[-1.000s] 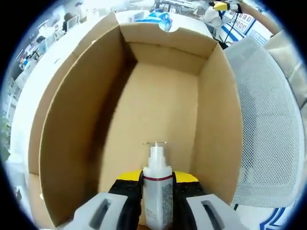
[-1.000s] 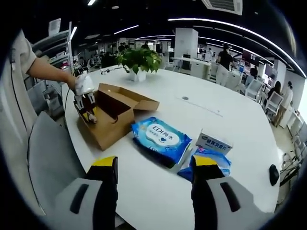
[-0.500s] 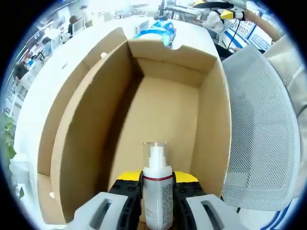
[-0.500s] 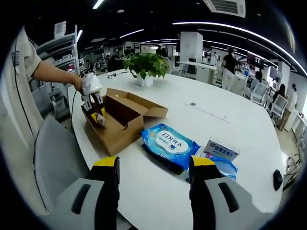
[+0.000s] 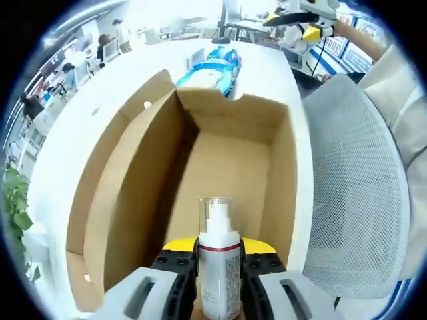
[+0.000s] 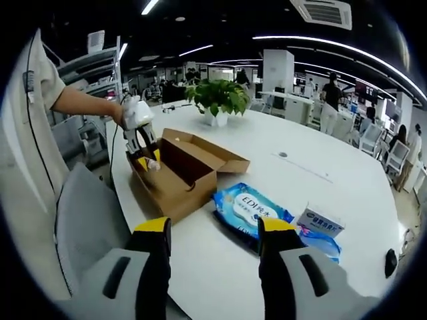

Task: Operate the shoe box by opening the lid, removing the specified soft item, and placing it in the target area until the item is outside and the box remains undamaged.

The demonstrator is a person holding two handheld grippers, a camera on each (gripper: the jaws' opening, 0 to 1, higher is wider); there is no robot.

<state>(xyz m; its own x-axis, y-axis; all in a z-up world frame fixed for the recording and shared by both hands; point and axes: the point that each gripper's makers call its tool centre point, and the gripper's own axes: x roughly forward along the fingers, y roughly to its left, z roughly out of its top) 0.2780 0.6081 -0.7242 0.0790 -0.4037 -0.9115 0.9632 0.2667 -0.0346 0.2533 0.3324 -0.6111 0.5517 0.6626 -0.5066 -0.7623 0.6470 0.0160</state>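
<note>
An open brown cardboard shoe box (image 5: 127, 200) lies below my left gripper (image 5: 219, 263), its inside bare. That gripper is shut on a white pump bottle (image 5: 219, 267) with a clear cap and a red band, held upright above the box's near end. In the right gripper view the box (image 6: 170, 197) stands on the white table with its lid folded back, and the left gripper (image 6: 149, 160) hangs over its left end with the bottle (image 6: 154, 165). My right gripper (image 6: 215, 233) is open, above the table's near edge, with nothing between its jaws.
A blue pack of wipes (image 6: 252, 210) lies right of the box, also beyond its far end (image 5: 212, 65). A small white carton (image 6: 320, 221) sits on another blue pack. A potted plant (image 6: 217, 100) stands farther back. A grey mesh chair (image 5: 353, 187) adjoins the table.
The left gripper has risen with the bottle, so the box looks smaller and farther below. The right gripper stays open; its view has shifted slightly.
</note>
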